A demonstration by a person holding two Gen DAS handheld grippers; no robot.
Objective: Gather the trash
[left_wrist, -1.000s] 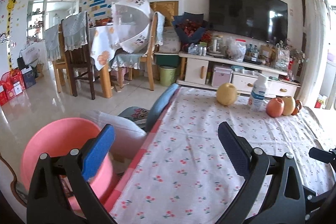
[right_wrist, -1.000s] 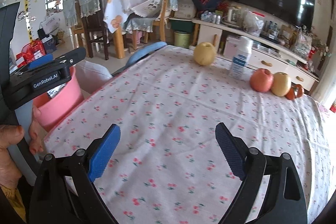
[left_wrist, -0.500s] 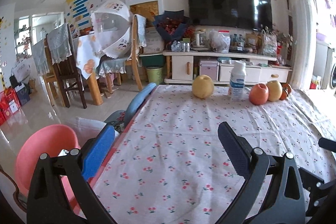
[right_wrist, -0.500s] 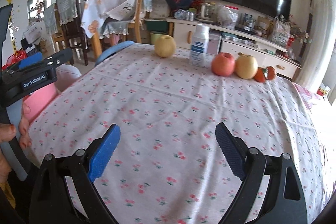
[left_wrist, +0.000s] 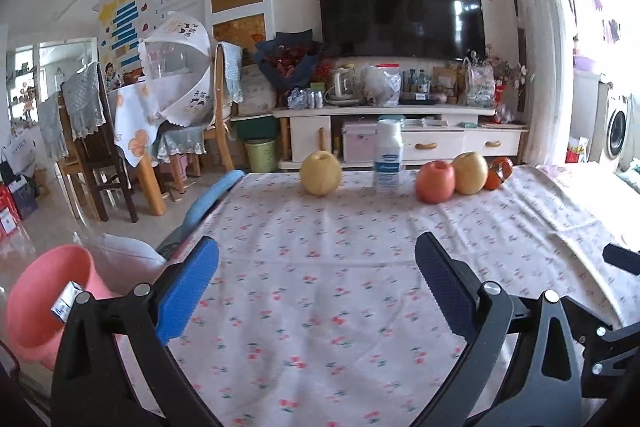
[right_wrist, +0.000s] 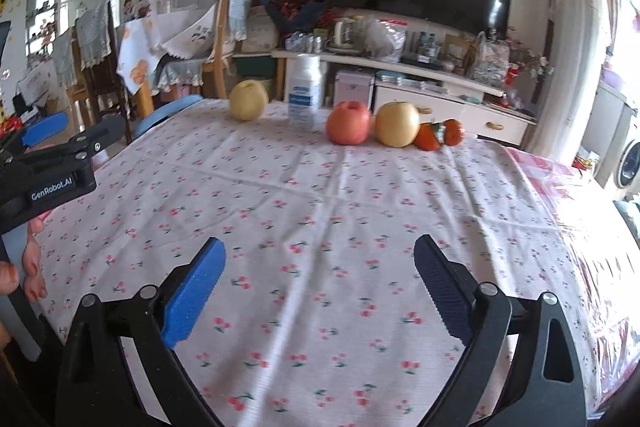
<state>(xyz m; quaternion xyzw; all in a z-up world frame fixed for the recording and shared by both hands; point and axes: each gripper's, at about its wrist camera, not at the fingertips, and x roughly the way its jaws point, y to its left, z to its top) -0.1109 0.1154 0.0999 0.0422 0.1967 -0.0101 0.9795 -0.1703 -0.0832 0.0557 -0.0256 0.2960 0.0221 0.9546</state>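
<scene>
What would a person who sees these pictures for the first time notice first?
Probably the row of fruit at the far edge of the table: a yellow pear, a white bottle, a red apple and a second pear. Next, the pink bin on the floor left of the table. Both the left gripper and right gripper hang open and empty over the flowered cloth.

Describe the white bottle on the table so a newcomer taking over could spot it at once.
Look along the far edge of the table covered in the cherry-print cloth, where a row of fruit sits in front of the TV stand. The white bottle stands upright between the pale yellow pear and the red apple. It is the only tall, non-fruit item there, with a blue label.
</scene>
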